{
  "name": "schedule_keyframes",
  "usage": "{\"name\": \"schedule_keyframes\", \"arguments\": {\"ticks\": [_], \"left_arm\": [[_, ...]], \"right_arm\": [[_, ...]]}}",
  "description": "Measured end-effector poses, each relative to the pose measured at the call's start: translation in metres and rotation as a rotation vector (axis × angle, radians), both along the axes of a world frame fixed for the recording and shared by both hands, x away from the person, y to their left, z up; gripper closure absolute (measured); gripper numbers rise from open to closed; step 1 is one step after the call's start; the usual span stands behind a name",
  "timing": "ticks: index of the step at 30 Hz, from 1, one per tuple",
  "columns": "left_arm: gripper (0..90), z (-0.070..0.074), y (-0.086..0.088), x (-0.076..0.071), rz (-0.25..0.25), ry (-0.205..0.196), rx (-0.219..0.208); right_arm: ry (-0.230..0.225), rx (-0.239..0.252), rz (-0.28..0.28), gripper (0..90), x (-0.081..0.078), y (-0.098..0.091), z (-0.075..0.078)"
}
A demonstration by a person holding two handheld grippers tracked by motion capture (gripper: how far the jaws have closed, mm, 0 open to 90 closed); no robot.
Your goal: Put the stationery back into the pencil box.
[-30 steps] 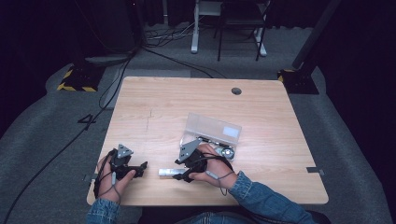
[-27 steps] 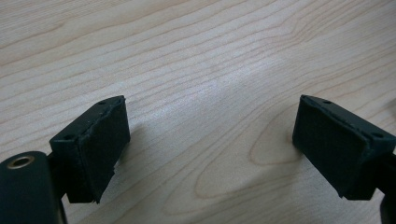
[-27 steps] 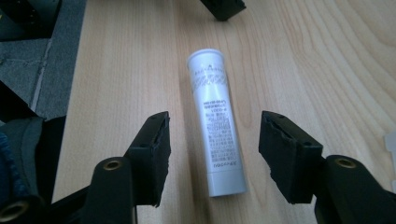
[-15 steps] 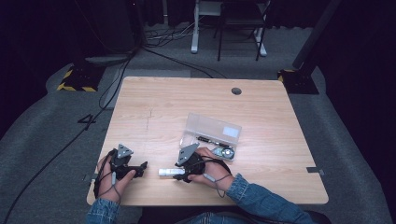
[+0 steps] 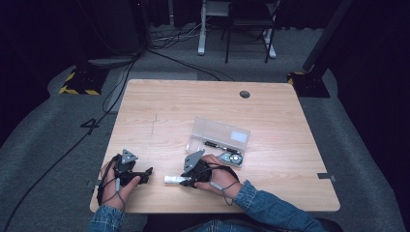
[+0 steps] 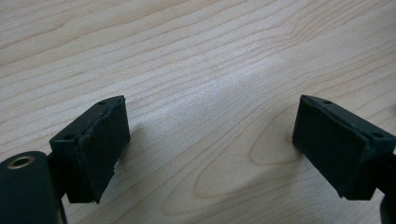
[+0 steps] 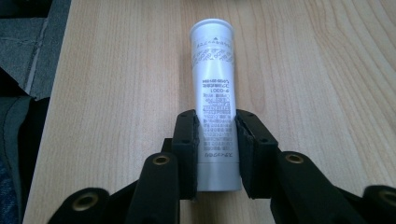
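A silver-white tube (image 7: 214,84) with small black print lies on the wooden table (image 5: 193,106), its cap end pointing away from my right gripper (image 7: 217,122). The two black pads press on the tube's sides near its crimped end; the jaws have just been closing on it. In the high view the tube (image 5: 172,179) lies near the table's front edge, sticking out left of my right gripper (image 5: 186,181). My left gripper (image 5: 144,173) rests on the table farther left, and its jaws (image 6: 210,135) stand wide open over bare wood.
A clear plastic box (image 5: 220,133) with its lid raised sits just behind the right hand and holds small dark and metal items. A round cable hole (image 5: 244,94) is near the far edge. The floor beyond has cables and stand legs.
The right hand has shifted slightly toward the table's front edge and settled onto the tube. The left hand and the box have stayed put.
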State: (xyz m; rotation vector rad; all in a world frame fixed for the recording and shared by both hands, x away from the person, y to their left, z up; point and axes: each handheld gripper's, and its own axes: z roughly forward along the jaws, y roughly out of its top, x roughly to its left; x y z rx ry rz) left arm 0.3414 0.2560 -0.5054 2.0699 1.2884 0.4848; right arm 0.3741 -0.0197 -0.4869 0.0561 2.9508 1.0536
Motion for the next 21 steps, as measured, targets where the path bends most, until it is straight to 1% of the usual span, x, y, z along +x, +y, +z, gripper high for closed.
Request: {"name": "schedule_keyframes", "arguments": {"ticks": [10, 15, 21], "left_arm": [[11.3, 0.0, 0.0, 0.0, 0.0, 0.0, 0.0], [11.3, 0.0, 0.0, 0.0, 0.0, 0.0, 0.0], [11.3, 0.0, -0.0001, 0.0, 0.0, 0.001, -0.001]], "right_arm": [[-0.001, -0.004, -0.001, 71.2, -0.0005, -0.0002, 0.0005], [-0.011, 0.001, -0.003, 71.3, -0.0014, -0.0004, 0.0009], [-0.014, 0.018, -0.001, 71.3, -0.0019, -0.0019, 0.0083]]}}
